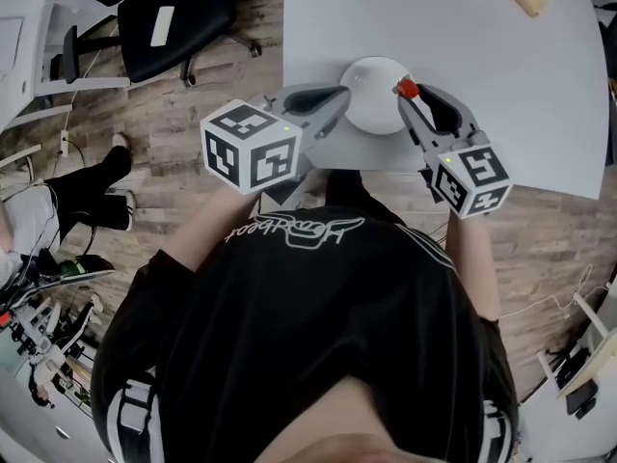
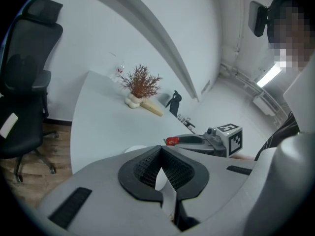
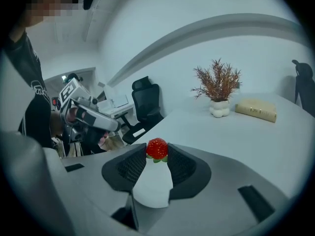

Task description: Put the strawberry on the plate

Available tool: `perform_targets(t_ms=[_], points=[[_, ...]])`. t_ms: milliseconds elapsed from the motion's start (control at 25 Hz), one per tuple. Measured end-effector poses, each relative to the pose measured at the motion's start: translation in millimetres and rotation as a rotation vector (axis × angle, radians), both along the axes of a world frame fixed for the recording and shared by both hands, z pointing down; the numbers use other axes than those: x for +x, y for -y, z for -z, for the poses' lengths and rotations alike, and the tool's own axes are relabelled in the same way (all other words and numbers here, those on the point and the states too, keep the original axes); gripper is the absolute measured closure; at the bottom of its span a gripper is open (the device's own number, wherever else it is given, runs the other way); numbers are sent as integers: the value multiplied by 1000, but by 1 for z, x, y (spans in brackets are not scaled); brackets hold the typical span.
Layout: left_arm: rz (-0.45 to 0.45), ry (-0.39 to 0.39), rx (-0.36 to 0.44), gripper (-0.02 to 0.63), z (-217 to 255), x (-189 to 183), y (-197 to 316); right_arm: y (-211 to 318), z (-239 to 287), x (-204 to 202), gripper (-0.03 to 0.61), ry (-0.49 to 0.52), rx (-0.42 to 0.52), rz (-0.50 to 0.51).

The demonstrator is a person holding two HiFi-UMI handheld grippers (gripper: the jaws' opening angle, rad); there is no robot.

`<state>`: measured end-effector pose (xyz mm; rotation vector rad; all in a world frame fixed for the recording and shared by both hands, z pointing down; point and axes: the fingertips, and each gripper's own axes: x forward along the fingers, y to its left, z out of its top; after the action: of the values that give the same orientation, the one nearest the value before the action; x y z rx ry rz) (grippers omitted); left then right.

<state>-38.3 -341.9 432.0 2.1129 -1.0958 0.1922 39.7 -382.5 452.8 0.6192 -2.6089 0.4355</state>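
A red strawberry (image 1: 406, 89) is pinched between the tips of my right gripper (image 1: 409, 96), which is shut on it just above the right rim of a small white plate (image 1: 374, 95). In the right gripper view the strawberry (image 3: 157, 148) sits between the two black pads, with the plate (image 3: 152, 186) showing below it. My left gripper (image 1: 342, 95) points at the plate's left rim, its jaws together and holding nothing. From the left gripper view the strawberry (image 2: 172, 141) shows at the tip of the other gripper, beyond the plate's edge (image 2: 135, 149).
The plate rests near the front edge of a white table (image 1: 501, 85). Far across it stand a dried plant in a white vase (image 3: 218, 90), a pale block (image 3: 256, 109) and a black figure (image 2: 174, 102). A black office chair (image 1: 178, 17) is on the wooden floor at left.
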Motion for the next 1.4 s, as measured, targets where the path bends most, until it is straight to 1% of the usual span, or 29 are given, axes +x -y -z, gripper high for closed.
perform_targets(t_ms=[200, 320, 520, 760, 920, 1120, 1400], points=[[24, 4, 2, 606, -4, -6, 9, 0, -32, -8, 451, -126, 40, 71], [32, 2, -8, 606, -6, -9, 11, 0, -47, -12, 451, -185, 46, 107], [47, -5, -17, 607, -8, -14, 13, 0, -69, -16, 451, -239, 24, 142], [52, -9, -27, 606, -13, -22, 13, 1, -85, -25, 451, -301, 31, 182], [64, -9, -32, 606, -16, -23, 10, -2, -96, -22, 451, -354, 49, 213], [74, -10, -35, 607, -16, -26, 10, -1, -101, -22, 451, -371, 46, 223], [82, -4, -33, 606, -17, -27, 4, -3, -102, -21, 451, -362, 49, 222]])
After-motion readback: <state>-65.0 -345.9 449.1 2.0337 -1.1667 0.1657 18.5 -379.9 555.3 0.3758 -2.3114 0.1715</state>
